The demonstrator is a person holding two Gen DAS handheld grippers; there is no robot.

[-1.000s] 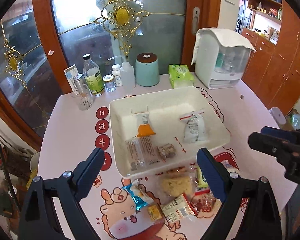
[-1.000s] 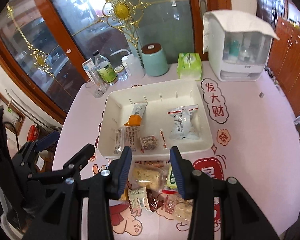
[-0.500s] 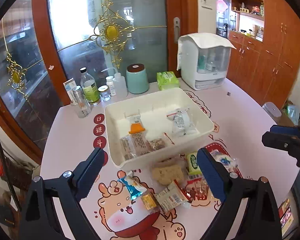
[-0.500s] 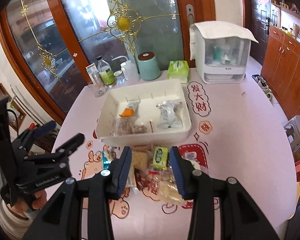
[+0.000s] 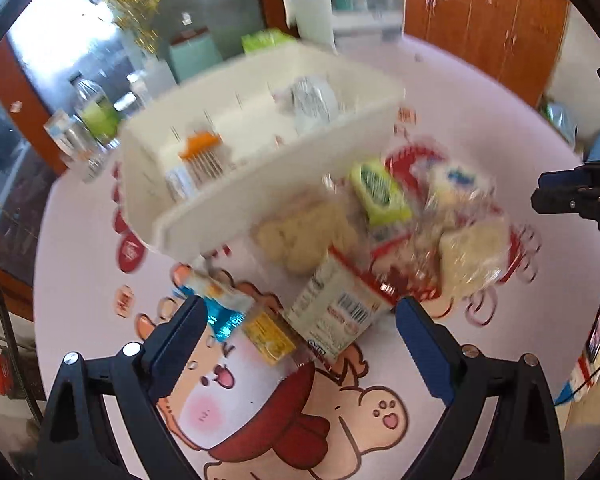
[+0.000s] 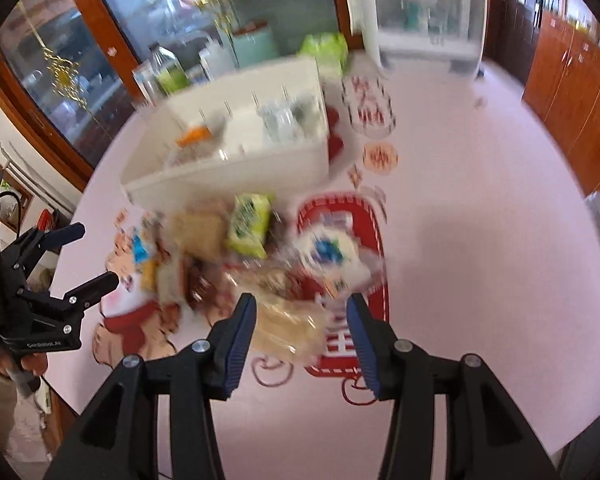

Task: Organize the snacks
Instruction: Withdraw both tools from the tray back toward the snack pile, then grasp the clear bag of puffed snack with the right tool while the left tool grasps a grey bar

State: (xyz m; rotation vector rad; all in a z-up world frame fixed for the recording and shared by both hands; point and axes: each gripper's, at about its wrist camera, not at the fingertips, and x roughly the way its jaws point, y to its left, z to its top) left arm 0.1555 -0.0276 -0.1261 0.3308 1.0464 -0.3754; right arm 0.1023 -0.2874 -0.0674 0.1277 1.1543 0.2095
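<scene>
Snacks (image 5: 364, 248) sat in a loose pile on the pink table (image 6: 480, 200), just in front of the white bin (image 5: 228, 204), which already held a few packets. Your left gripper (image 5: 300, 320) was wide open, empty, fingers straddling the blue and yellow packets. Your right gripper (image 6: 302, 320) had just been opening, jaws apart around a clear cracker packet (image 6: 288, 328), pads not pressing it. Both views blurred.

You can read only "GenRobot.AI", white on the left gripper's (image 6: 86, 254) body; the packet (image 5: 340, 306) print is blurred.
</scene>
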